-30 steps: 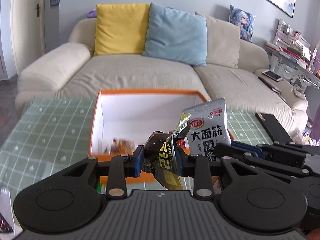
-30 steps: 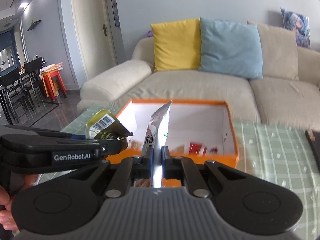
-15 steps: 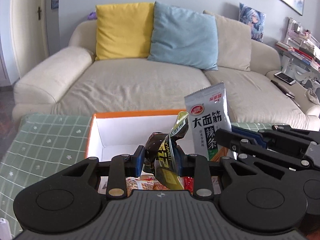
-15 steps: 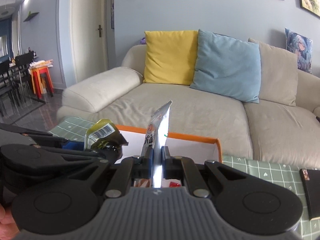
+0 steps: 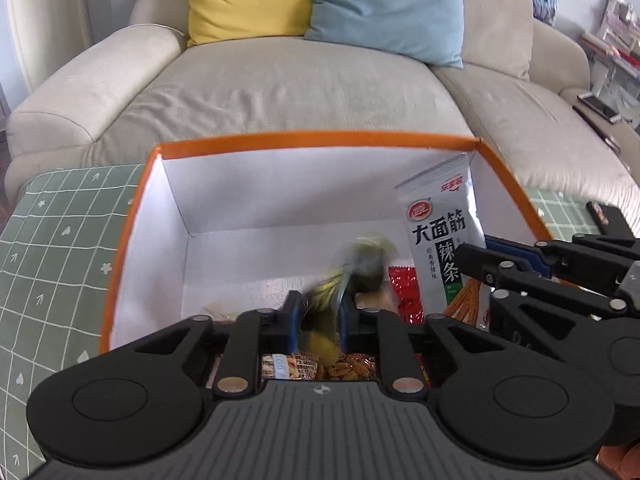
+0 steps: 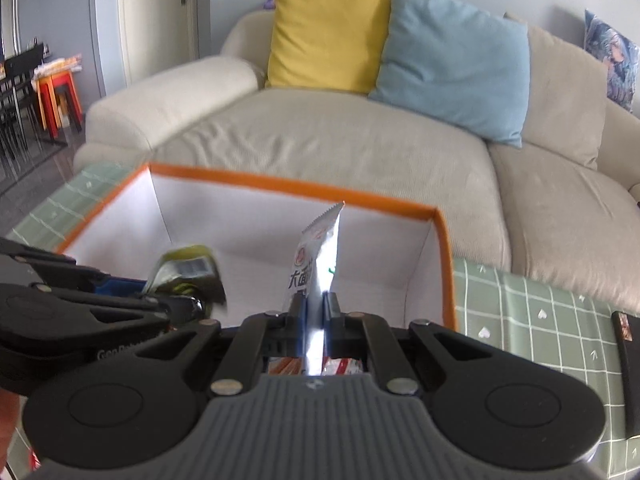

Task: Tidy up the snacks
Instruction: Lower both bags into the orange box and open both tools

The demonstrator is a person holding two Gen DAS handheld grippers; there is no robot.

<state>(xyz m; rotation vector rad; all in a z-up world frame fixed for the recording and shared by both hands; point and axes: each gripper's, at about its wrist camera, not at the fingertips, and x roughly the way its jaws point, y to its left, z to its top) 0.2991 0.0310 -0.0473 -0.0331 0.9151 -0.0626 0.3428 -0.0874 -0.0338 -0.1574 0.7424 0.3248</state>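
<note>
beige sofa behind counter [image 5: 60, 240]. both tools over orange box [image 5: 320, 139]: left tool [image 5: 320, 312] clenched on blurred yellow-black packet [image 5: 344, 276], right tool [image 6: 316, 310] pinching silver pouch [image 6: 320, 248]. light, crinkly, slippery film; grip sealed edges.

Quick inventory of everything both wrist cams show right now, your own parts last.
orange box: one, orange outside, white inside, on the tablecloth
tablecloth: one, green checked, under the box
loose snacks: several, red and orange, on the box floor
dark device: one, black, on the tablecloth, right of the box
sofa: one, beige, behind the table
cushions: yellow, blue, beige, patterned, on the sofa
yellow-black packet: one, blurred, in the left gripper
grey snack packet: one, clamped in the right gripper
</note>
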